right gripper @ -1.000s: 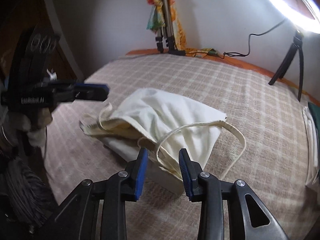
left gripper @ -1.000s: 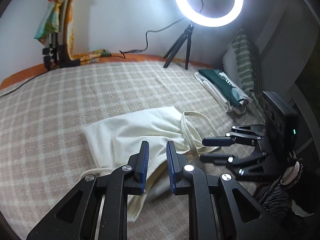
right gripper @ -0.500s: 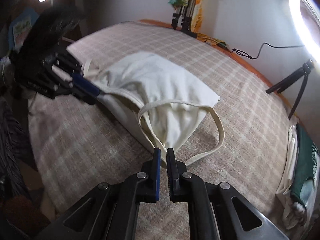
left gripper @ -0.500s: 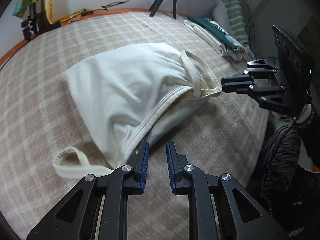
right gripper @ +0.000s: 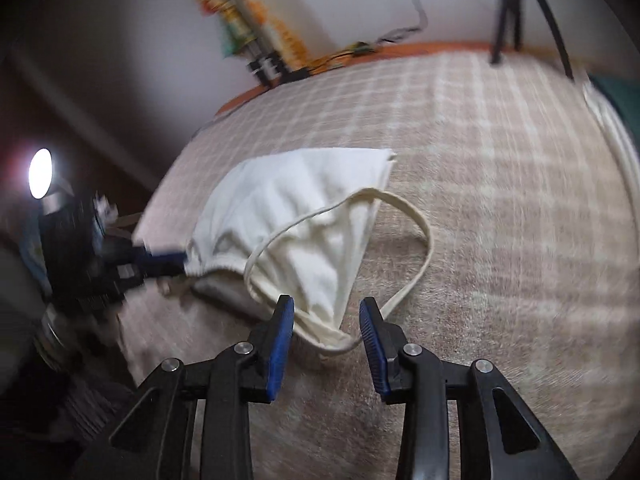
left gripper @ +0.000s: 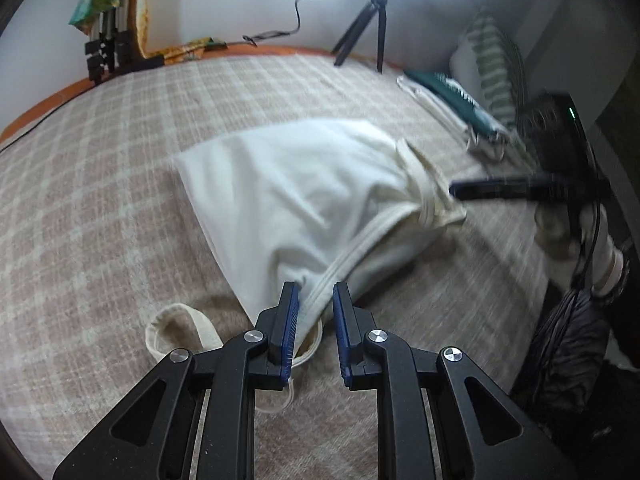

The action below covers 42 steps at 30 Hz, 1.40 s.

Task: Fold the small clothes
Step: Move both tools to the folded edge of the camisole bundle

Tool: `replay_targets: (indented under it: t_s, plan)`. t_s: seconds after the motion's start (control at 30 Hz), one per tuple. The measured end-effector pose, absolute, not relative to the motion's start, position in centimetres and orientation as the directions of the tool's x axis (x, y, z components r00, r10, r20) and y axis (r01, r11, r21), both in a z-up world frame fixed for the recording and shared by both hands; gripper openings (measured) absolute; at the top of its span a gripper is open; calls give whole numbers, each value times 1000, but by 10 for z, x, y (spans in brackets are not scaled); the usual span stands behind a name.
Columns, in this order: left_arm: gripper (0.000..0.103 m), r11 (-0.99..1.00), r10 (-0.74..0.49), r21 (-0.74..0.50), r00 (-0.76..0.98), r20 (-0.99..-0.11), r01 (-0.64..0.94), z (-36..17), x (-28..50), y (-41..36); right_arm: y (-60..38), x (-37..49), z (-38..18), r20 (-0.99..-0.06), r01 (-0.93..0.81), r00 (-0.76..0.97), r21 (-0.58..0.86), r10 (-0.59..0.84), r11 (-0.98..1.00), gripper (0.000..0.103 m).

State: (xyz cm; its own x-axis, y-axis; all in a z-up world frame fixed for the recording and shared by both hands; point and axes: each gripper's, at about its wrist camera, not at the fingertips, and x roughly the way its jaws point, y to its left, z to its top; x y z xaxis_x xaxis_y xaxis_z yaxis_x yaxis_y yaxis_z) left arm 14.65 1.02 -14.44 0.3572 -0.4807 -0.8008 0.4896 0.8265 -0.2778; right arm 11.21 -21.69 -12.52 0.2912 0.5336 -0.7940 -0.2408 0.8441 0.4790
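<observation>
A cream strappy top (left gripper: 304, 196) lies on the checked bed cover (left gripper: 100, 184), partly lifted at its near hem. My left gripper (left gripper: 314, 296) is part open with the top's hem band between its fingers. In the right wrist view the same top (right gripper: 304, 224) lies ahead with a strap loop (right gripper: 420, 248) to its right. My right gripper (right gripper: 326, 312) is open, its fingers either side of the top's near corner, not closed on it. The left gripper also shows in the right wrist view (right gripper: 176, 260) at the top's far edge, and the right gripper shows blurred in the left wrist view (left gripper: 464, 191).
A ring light on a tripod (left gripper: 376, 28) stands at the bed's far edge. Folded clothes (left gripper: 452, 100) and a striped pillow (left gripper: 496, 68) lie at the right. A tripod with colourful cloth (left gripper: 108, 36) stands at the far left. The bed's edge is close on the right.
My right gripper has opened from shut and let go of the top's corner. The left gripper's view has tilted back up, and its jaws have opened wider around the hem.
</observation>
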Motion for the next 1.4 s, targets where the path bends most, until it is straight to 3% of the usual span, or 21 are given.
replay_targets:
  t_s: [0.13, 0.27, 0.37, 0.47, 0.53, 0.63, 0.67, 0.7, 0.87, 0.93, 1.0, 1.03, 1.27, 1.4]
  plan:
    - [16, 828, -456, -244, 352, -817, 505, -152, 140, 8, -230, 125, -146, -798, -123, 261, 530, 543, 839, 25]
    - [16, 833, -443, -235, 349, -826, 502, -155, 138, 12, -201, 113, -134, -813, -271, 247, 465, 528, 843, 0]
    - [16, 833, -449, -243, 348, -823, 497, -156, 135, 16, -189, 105, -124, -837, -345, 279, 369, 470, 863, 0]
    - [16, 832, -440, -227, 353, -825, 507, -156, 130, 19, -199, 107, -131, -891, -298, 301, 251, 340, 921, 0]
    - [16, 833, -434, -222, 351, -830, 506, -154, 128, 22, -211, 108, -135, -890, -267, 292, 275, 350, 923, 0]
    - [16, 835, -437, -226, 355, -827, 502, -149, 126, 24, -224, 110, -121, -832, -249, 316, 392, 457, 886, 11]
    - [16, 837, -436, -223, 363, -824, 500, -146, 127, 24, -225, 112, -117, -817, -253, 332, 405, 472, 879, 28]
    - [16, 836, -440, -221, 373, -817, 502, -142, 127, 24, -225, 114, -114, -804, -256, 336, 424, 491, 869, 33]
    - [16, 824, -462, -203, 420, -781, 530, -122, 128, 19, -213, 129, -137, -815, -226, 279, 458, 507, 860, 33]
    - [16, 827, -464, -209, 423, -778, 522, -123, 131, 20, -211, 133, -148, -812, -200, 255, 487, 525, 850, 28]
    - [16, 832, -455, -210, 413, -789, 514, -130, 133, 21, -205, 139, -153, -779, -203, 233, 547, 583, 812, 2]
    - [16, 834, -445, -206, 404, -799, 512, -134, 134, 21, -203, 135, -150, -778, -220, 238, 540, 581, 813, 1]
    - [16, 842, -407, -198, 349, -844, 502, -156, 132, 32, -206, 128, -146, -857, -271, 254, 382, 448, 884, 0]
    - [17, 855, -431, -231, 389, -814, 465, -143, 126, 45, -215, 119, -132, -852, -295, 256, 381, 457, 876, 11]
